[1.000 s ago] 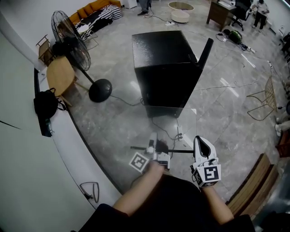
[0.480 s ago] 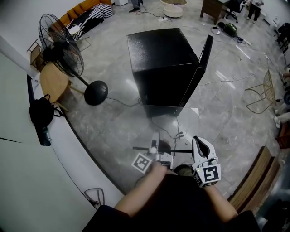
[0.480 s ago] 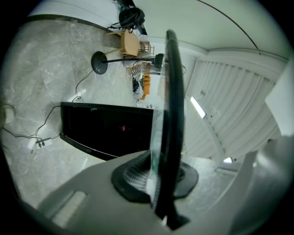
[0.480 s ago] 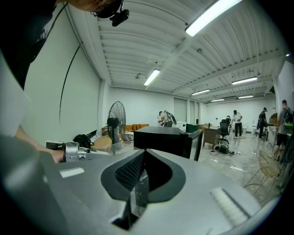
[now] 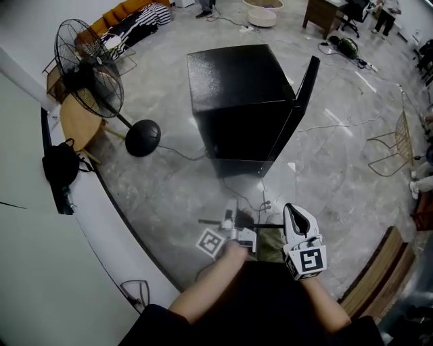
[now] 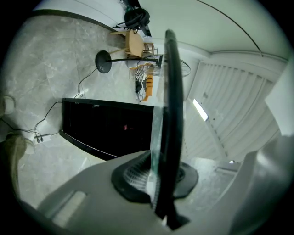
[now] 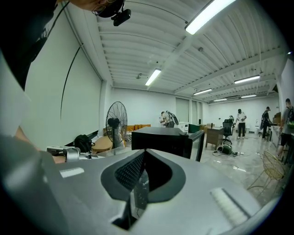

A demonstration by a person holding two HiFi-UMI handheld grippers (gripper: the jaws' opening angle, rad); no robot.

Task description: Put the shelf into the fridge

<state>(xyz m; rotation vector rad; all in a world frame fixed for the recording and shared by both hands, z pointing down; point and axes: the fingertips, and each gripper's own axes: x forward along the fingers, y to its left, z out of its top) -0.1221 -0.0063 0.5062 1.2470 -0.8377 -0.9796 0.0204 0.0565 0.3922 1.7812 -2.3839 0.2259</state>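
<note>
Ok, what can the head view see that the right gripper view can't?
Only the head view shows the whole glass shelf from above, held at its near edge by the left gripper and right gripper, plus the round base of the fan. Only the right gripper view shows the ceiling lights and the shelf's edge pinched between its own jaws. Both show the black fridge with its door open, and the fan.

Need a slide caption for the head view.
Head view: left gripper and right gripper hold a glass shelf in front of the black fridge, its door open.
</note>
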